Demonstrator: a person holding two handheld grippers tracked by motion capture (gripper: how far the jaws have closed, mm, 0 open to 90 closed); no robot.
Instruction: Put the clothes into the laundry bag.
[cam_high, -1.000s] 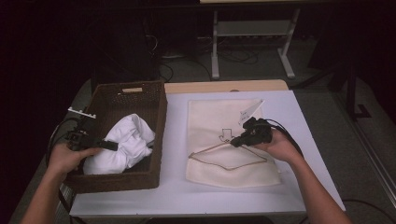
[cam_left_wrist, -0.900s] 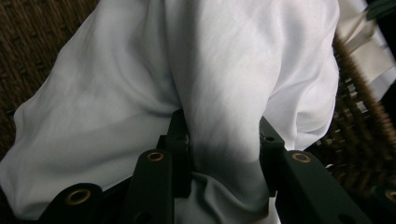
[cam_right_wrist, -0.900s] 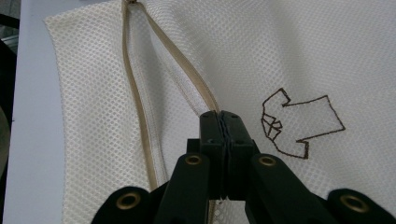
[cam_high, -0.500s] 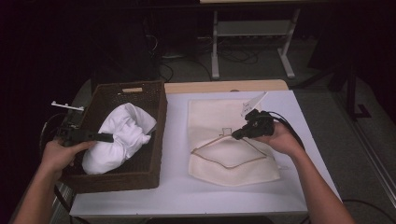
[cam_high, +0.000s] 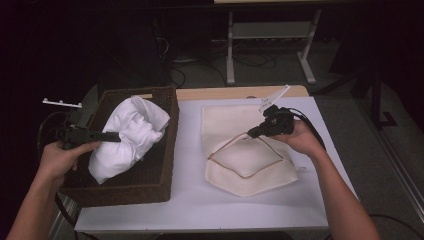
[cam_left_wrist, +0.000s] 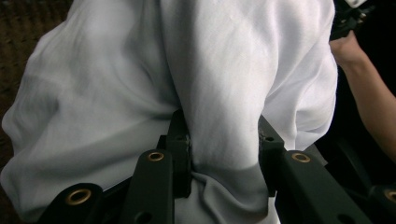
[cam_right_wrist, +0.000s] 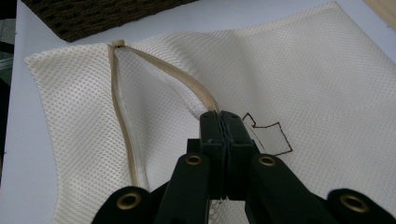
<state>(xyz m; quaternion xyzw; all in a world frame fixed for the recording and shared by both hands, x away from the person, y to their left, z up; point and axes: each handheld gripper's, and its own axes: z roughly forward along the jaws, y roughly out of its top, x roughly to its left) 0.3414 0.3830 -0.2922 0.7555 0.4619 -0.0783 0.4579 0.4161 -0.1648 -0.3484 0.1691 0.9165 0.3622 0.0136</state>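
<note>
White cloth (cam_high: 127, 135) — soft, light — bunched in left tongs (cam_high: 114, 136); right tongs (cam_high: 254, 133) pinch mesh bag's (cam_high: 245, 150) zipper edge, frame centre.

black fingers (cam_right_wrist: 219, 122) (brass rivets), bare forearms, trailing cables

Left gripper (cam_left_wrist: 224, 154) view: pads buried in cloth (cam_left_wrist: 140, 93) fold, contact faces hidden; cloth cut off at top and bottom edges. High view: cloth covers much of basket (cam_high: 165, 185) floor; left jaw tips lost against cloth. Right gripper (cam_right_wrist: 223, 116) view: bag (cam_right_wrist: 327, 70) edge pinched between jaws, hidden there; bag interior not visible; drawn mark (cam_right_wrist: 271, 137) partly behind jaw, illegible.
</note>
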